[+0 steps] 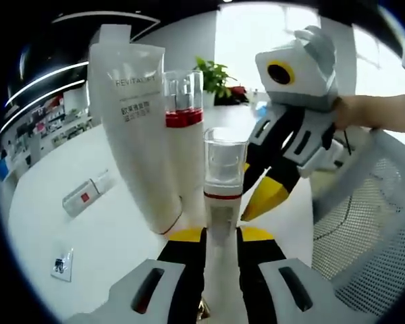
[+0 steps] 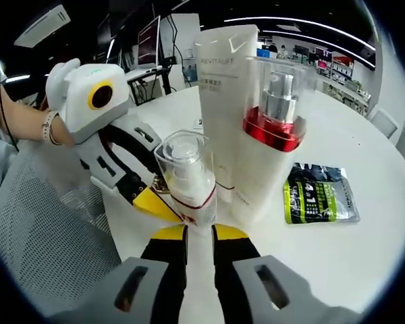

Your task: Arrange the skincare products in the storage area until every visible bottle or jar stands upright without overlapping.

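A small white bottle (image 1: 223, 196) (image 2: 189, 179) with a clear cap and a thin red ring stands between the yellow-tipped jaws of my left gripper (image 1: 221, 236), which are shut on its body. My right gripper (image 2: 200, 235) is shut on the same bottle lower down. In the left gripper view the right gripper (image 1: 260, 189) reaches in from the right, its yellow tip beside the bottle. The left gripper (image 2: 155, 201) comes in from the left of the right gripper view. Just behind stand a tall white tube (image 1: 138, 135) (image 2: 223, 81) and a white pump bottle (image 1: 182, 121) (image 2: 270, 155) with a red collar, both upright and close together.
All of this sits on a round white table (image 1: 67, 162) (image 2: 364, 256). A small white pack (image 1: 88, 192) and a sachet (image 1: 62, 263) lie on it, as does a green-and-black sachet (image 2: 320, 192). A mesh chair (image 1: 371, 229) (image 2: 47, 223) stands alongside. A hand (image 1: 378, 111) holds the right gripper.
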Available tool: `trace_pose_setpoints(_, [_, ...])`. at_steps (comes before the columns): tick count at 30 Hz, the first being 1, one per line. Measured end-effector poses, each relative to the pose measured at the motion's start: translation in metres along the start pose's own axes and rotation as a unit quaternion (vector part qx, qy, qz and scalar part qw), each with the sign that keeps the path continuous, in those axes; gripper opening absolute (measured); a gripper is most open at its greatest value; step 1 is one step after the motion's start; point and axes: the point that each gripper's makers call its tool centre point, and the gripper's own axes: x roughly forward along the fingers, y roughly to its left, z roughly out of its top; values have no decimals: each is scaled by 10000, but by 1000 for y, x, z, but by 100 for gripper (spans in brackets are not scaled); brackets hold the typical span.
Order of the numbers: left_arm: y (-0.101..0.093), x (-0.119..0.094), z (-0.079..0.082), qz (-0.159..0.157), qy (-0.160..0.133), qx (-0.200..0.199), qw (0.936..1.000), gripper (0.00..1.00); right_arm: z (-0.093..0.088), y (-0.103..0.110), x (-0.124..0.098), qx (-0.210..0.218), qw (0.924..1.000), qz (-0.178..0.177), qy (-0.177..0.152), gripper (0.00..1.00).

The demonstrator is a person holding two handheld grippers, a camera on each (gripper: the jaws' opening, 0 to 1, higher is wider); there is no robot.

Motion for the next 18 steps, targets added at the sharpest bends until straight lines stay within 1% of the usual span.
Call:
trace_pose_setpoints(3, [2,-2,-1,64,9,-43,10000,14,-1,-2,0,-26,10000,-28,38,13])
trace_pose_setpoints(7, [1,-3,-2,48,55,-67,10000,13,-2,-2,1,24,10000,-18,15,12])
trace_pose_setpoints(8, [2,-4,-3,72,66,-80,9999,11,-2,-1,1,24,10000,-16,9,13])
trace_pose_setpoints(10, [5,-5,-4,161,95,-33,9998,1,-2,0,2,27,10000,13,10,13])
trace_pose_setpoints(11, [5,-5,-5,163,103,-29,9998,0,-1,0,2,17,10000,16,12,13])
trace_pose_setpoints(13, [3,-6,-5,102,123,-59,9999,3,-1,1,3,-8,10000,17,22,13])
trace_pose_setpoints(18, [-3,-7,-5,11,157,-66,9999,0,-1,-2,5,-159,9998,-21,66,15])
